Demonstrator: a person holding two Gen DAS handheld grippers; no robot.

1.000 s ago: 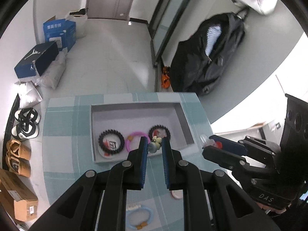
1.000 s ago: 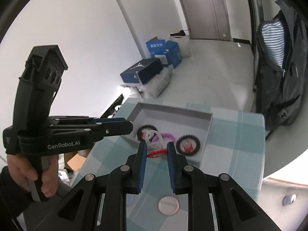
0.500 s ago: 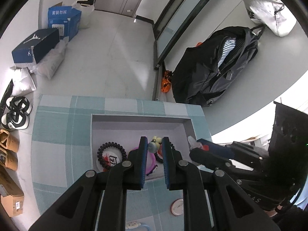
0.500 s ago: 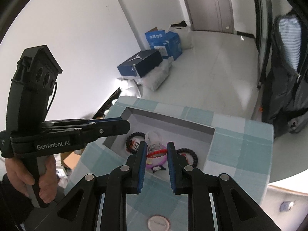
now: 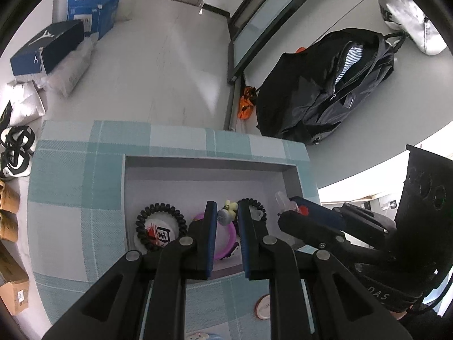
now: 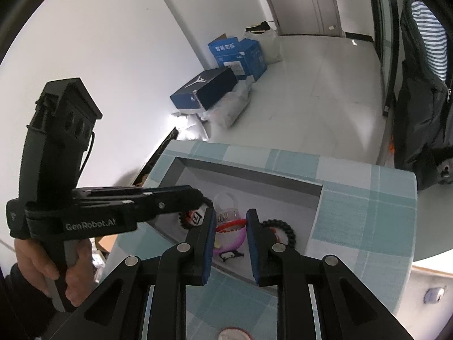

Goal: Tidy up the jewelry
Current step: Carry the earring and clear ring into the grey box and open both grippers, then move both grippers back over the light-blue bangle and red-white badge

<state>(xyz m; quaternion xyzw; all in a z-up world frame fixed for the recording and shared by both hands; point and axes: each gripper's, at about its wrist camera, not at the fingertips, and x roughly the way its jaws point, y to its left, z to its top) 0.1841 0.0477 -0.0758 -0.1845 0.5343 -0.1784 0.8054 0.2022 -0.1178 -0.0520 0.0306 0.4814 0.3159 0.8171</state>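
Observation:
A grey tray sits on the teal checked tablecloth. In it lie a black coil hair tie on a white card, a pink ring and a second black coil tie. My left gripper is shut on a small grey and yellow charm above the tray. My right gripper is shut on a clear ring with a red rim, also above the tray. The right gripper shows in the left wrist view beside the tray's right wall.
A small round white and red disc lies on the cloth in front of the tray. Shoe boxes and a black backpack are on the floor beyond the table. The table edge is just past the tray.
Both grippers have moved forward over the tray with their items. The tray has come closer and lower in both views.

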